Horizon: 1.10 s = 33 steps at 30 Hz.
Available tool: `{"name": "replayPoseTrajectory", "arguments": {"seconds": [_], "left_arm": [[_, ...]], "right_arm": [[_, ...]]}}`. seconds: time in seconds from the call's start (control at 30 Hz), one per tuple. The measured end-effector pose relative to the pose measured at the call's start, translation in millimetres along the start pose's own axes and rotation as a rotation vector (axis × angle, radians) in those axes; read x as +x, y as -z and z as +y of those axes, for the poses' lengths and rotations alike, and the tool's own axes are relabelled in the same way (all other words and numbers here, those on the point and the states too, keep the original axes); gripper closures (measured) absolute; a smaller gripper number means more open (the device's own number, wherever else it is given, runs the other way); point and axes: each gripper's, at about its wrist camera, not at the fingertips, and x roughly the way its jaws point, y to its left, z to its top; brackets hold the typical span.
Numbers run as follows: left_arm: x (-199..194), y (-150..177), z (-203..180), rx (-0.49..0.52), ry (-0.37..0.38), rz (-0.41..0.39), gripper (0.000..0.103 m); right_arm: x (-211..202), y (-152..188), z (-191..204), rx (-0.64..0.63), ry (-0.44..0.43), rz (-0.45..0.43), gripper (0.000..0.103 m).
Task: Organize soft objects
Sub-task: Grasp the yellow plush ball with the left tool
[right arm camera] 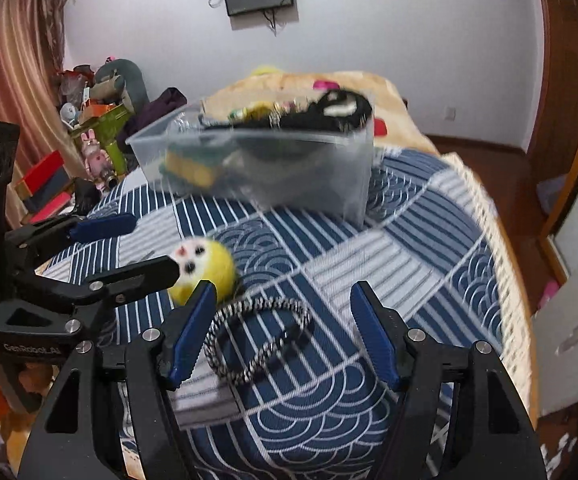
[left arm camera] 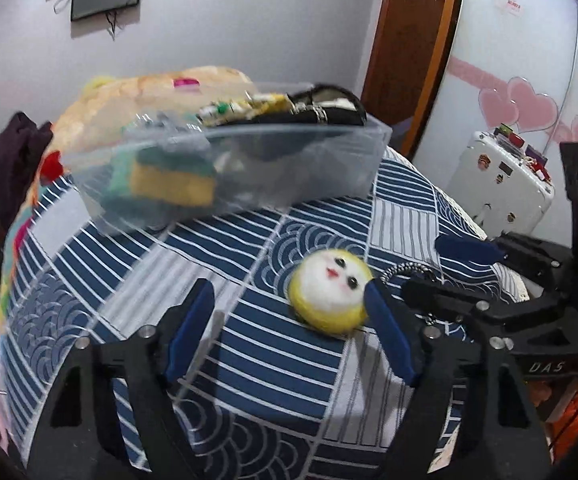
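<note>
A round yellow plush with a white face [left arm camera: 331,294] lies on the blue patterned bedspread [left arm camera: 249,332], just past the right finger of my open, empty left gripper [left arm camera: 289,300]. It also shows in the right wrist view [right arm camera: 205,270]. A black-and-white braided cord loop [right arm camera: 257,340] lies between the fingers of my open, empty right gripper [right arm camera: 281,304]. A clear plastic bin [left arm camera: 229,168] behind holds a yellow-green sponge [left arm camera: 173,184] and dark items [left arm camera: 313,110]. The bin also shows in the right wrist view [right arm camera: 257,164].
A beige pillow [left arm camera: 145,96] lies behind the bin. A white suitcase [left arm camera: 501,176] stands right of the bed. Toys and boxes [right arm camera: 89,136] crowd the left side. The bed edge [right arm camera: 501,280] drops off at the right.
</note>
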Motion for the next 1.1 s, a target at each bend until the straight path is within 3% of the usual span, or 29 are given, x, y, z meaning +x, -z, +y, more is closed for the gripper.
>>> {"name": "replayPoseTrajectory", "arguments": {"seconds": [0.17,0.2,0.33,0.5,0.77,0.93,1.1], "left_arm": [[9.0,1.6,-1.4,-0.036,0.072,0.010,0.041],[8.3,1.8,-3.2,-0.036,0.090,0.007,0.047],[9.2,2.1,-14.0,-0.001,0.130,0.008,0.063],[5.9,3.5,-21.9,0.031,0.104,-0.015,0.066],[-12.7,0.4,-2.3,-0.001,0.035,-0.071,0.067],[-27.3,-2.7,8.9,-0.010,-0.006,-0.110,0.067],[-35.2,0.0,19.3,-0.024,-0.032,-0.124,0.067]], "right_arm": [[5.2,13.6,-7.1,0.030,-0.042,0.035,0.037],[4.3,15.1,-6.0,0.030,-0.049,0.035,0.039],[8.1,18.0,-2.8,0.005,-0.034,0.047,0.068],[5.1,20.5,-3.1,-0.003,-0.028,0.035,0.092],[-6.9,14.4,-5.7,0.007,-0.027,-0.027,0.095],[-9.3,12.0,-7.7,0.016,0.016,-0.012,0.094],[-10.7,16.4,-14.4,0.057,-0.005,0.021,0.085]]}}
